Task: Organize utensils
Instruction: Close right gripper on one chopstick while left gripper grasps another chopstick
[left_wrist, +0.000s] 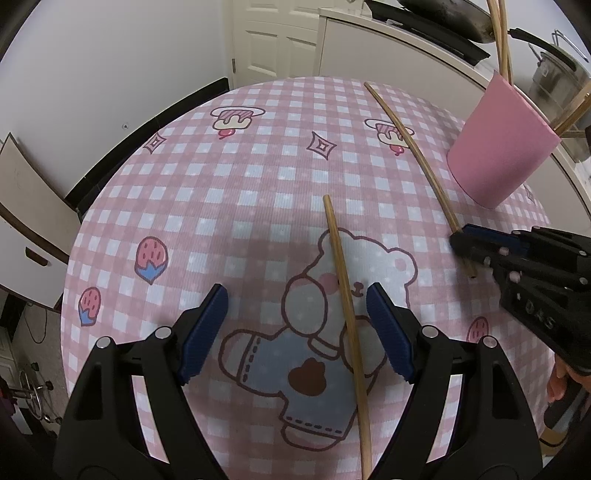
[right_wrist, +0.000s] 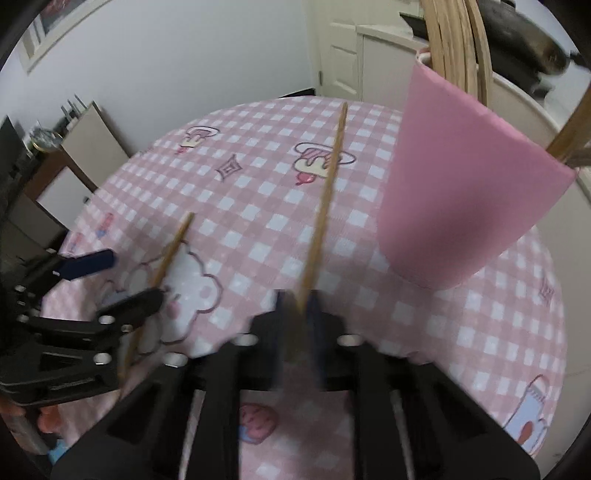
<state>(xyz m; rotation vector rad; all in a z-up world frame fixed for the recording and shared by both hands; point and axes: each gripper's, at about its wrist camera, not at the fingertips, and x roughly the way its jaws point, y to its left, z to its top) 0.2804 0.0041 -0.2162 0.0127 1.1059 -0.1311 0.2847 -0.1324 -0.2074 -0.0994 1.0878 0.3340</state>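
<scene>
Left wrist view: your left tongs (left_wrist: 297, 328) stand wide, blue pads apart and clamping nothing. One chopstick (left_wrist: 347, 314) lies flat on the tabletop (left_wrist: 221, 184) between the two pads, nearer the right one, touching neither as far as the frame shows. It crosses the bear print on the pink checked cloth.

Your right tongs (left_wrist: 460, 242) come in from the right edge of that view, closed down on the near end of a second chopstick (left_wrist: 410, 140). A short stub pokes out past the pads toward you; the long part runs away across the cloth.

Right wrist view is motion-blurred but agrees: right tongs (right_wrist: 299, 306) narrow, pads pinching that second chopstick (right_wrist: 327, 192), which points straight ahead. Can't tell if its far end touches the cloth.

Pink cup (left_wrist: 498, 144) stands upright on the tabletop just right of the held stick, with several more chopsticks (left_wrist: 498, 37) standing in it. Behind it sit a white counter (left_wrist: 406, 48) and a steel pot (left_wrist: 557, 81).
</scene>
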